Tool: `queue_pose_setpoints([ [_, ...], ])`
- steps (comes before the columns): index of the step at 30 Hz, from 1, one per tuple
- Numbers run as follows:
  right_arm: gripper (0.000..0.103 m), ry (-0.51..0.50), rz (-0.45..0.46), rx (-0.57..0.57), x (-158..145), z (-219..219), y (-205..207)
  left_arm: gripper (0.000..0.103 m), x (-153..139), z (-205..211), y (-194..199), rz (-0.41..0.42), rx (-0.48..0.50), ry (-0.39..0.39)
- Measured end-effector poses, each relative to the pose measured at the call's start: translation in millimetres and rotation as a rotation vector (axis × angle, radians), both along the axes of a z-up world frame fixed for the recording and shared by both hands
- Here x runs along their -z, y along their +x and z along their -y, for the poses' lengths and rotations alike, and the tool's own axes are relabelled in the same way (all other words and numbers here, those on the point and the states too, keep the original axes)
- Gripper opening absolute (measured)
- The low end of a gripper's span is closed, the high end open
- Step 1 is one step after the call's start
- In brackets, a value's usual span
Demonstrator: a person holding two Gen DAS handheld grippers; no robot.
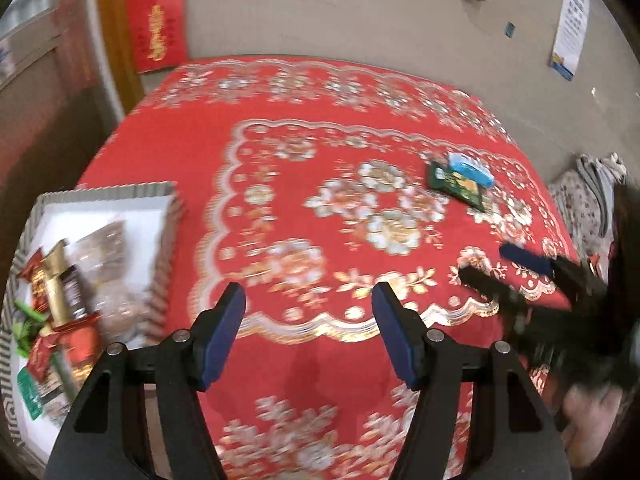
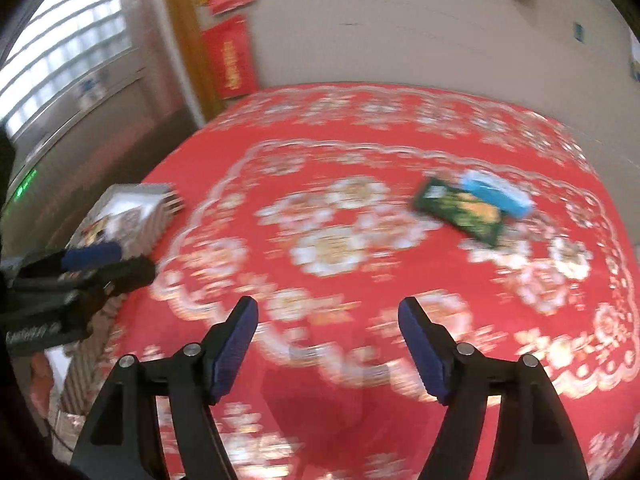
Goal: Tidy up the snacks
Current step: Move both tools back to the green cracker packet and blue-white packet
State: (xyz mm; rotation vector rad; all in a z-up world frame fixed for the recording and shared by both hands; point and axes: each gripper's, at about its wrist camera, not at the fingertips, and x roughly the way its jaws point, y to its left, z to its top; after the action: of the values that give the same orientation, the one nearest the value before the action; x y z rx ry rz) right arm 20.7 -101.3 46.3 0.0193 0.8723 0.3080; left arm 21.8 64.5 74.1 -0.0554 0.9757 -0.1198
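Note:
A dark green snack packet (image 1: pixel 456 184) (image 2: pixel 460 210) lies on the red tablecloth toward the far right, with a light blue packet (image 1: pixel 470 168) (image 2: pixel 496 192) touching its far side. A white tray with ribbed grey walls (image 1: pixel 164 248) (image 2: pixel 152 208) at the table's left edge holds several snack packets (image 1: pixel 60 296). My left gripper (image 1: pixel 308 296) hovers open over the cloth, right of the tray, nothing between its fingers. My right gripper (image 2: pixel 328 308) is open and empty too, over the near middle of the cloth. Each gripper shows in the other's view: the right gripper (image 1: pixel 500 264), the left gripper (image 2: pixel 116 260).
The table (image 1: pixel 320 220) has a red cloth with a gold and white flower pattern and stands against a beige wall. Red paper banners (image 1: pixel 158 24) hang by a wooden door frame at the left. A patterned cloth and grey straps (image 1: pixel 592 192) lie off the table's right side.

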Motion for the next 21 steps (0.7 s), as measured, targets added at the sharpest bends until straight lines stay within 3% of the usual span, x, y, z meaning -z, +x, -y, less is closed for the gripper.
queue_pose_setpoints([
  [7, 0.075, 0.123, -0.07, 0.044, 7.6, 68.7, 77.3, 0.065, 9.9, 30.1, 22.7, -0.038, 0.036, 0.021],
  [14, 0.075, 0.203, -0.107, 0.03, 16.9, 86.6, 135.0, 0.065, 15.2, 38.0, 46.9, -0.057, 0.023, 0.011],
  [21, 0.075, 0.198, -0.133, 0.033, 33.1, 92.9, 167.9, 0.065, 27.3, 36.1, 59.6, -0.085, 0.004, 0.006],
])
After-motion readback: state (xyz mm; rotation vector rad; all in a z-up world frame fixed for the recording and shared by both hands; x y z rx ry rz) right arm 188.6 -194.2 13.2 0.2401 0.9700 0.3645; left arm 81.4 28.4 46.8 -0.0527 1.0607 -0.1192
